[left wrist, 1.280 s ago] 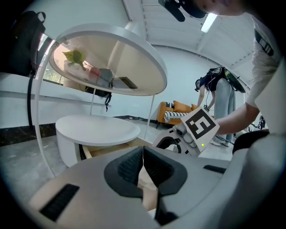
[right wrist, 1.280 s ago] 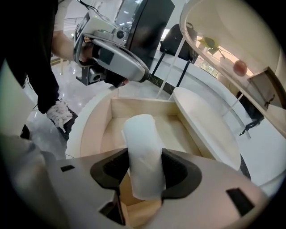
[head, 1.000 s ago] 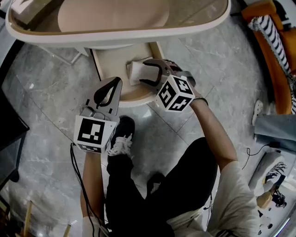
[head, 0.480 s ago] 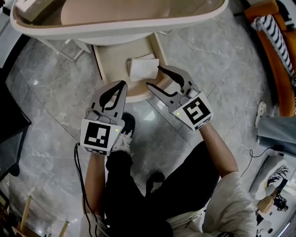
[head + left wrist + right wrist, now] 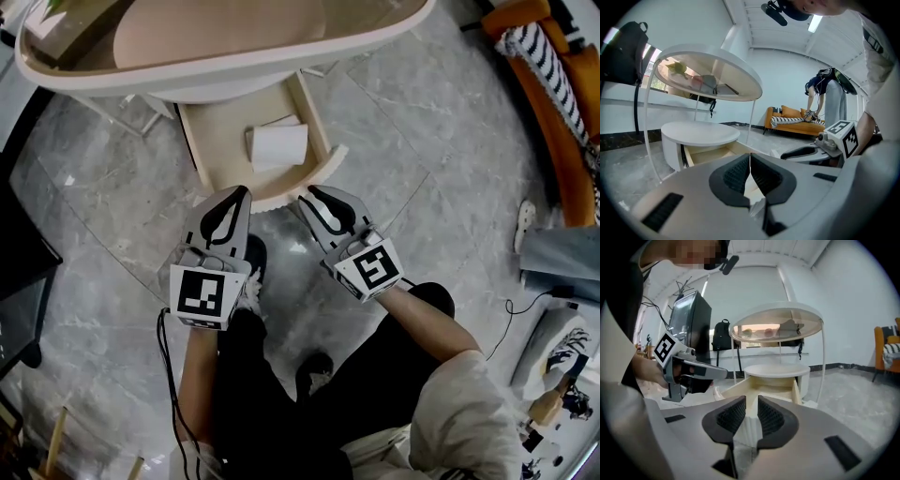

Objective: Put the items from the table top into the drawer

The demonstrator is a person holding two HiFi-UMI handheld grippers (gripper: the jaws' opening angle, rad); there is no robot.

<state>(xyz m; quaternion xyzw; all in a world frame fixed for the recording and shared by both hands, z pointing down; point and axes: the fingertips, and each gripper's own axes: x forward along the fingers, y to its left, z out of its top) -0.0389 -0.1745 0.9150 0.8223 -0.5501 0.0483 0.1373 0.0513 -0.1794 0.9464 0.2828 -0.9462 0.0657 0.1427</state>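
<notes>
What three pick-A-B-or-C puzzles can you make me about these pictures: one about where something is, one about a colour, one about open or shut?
1. Where does the white item lie?
A. in the pulled-out drawer
B. on the floor
C. on the glass table top

2. What colour is the sofa?
A. green
B. orange
C. blue

3. How are the jaws of the left gripper?
A. wide apart
B. clamped on the white item
C. shut together, nothing between them

Answers:
1 A: the head view shows it inside the open drawer.
2 B: the left gripper view shows an orange sofa by the far wall.
3 C: the left gripper view shows its pads meeting, with nothing between them.
</notes>
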